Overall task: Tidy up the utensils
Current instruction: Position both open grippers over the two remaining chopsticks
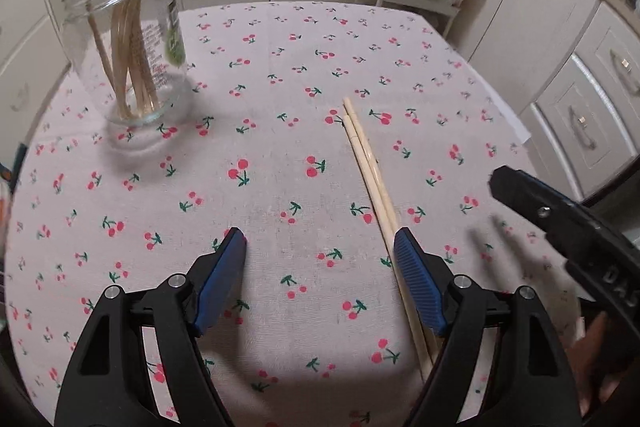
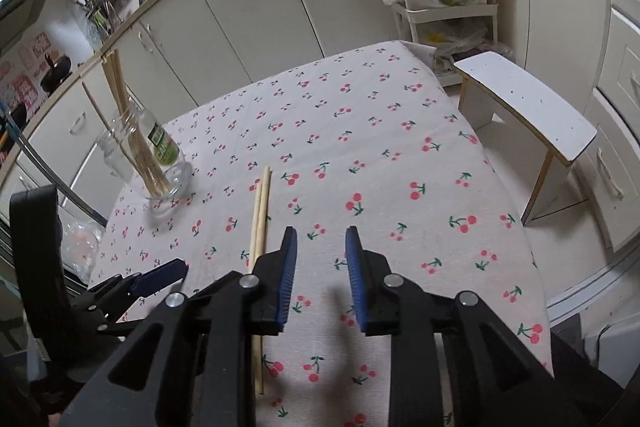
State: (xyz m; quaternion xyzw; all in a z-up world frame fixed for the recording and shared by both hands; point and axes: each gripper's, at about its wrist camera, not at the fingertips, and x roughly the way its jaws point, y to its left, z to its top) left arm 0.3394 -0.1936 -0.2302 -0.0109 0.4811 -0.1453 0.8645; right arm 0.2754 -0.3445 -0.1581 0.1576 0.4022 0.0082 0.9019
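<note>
Near the front edge of the worktop [image 1: 280, 155], covered in a cherry-print cloth, the left claw [image 1: 320, 247] hangs wide open and empty, its blue pads far apart. A pair of loose chopsticks [image 1: 372, 183] lies flat on the cloth, running from the middle of the worktop toward the near side; their near ends pass under the right-hand finger of this claw, though whether the pad touches them cannot be told. To the far left stands a glass jar [image 1: 136, 67], upright, with several more chopsticks leaning inside it, their tops fanning out above the rim.

From the right wrist view, the right claw [image 2: 322, 247] is also open, with a narrower gap, and holds nothing; only bare cloth shows between its pads. The loose chopsticks [image 2: 259, 223] lie just left of its left finger, partly hidden behind it, and the jar [image 2: 156, 163] sits farther off at the left.

Only the right view shows a small white bench [image 2: 532, 107] on the floor beside the worktop's right side, and the left claw [image 2: 160, 277] from the side at lower left. Both views show a white shelf cart [image 2: 444, 11] with bags beyond the far edge. In the left view the right claw's black tip [image 1: 516, 187] enters at the right, slightly blurred.
</note>
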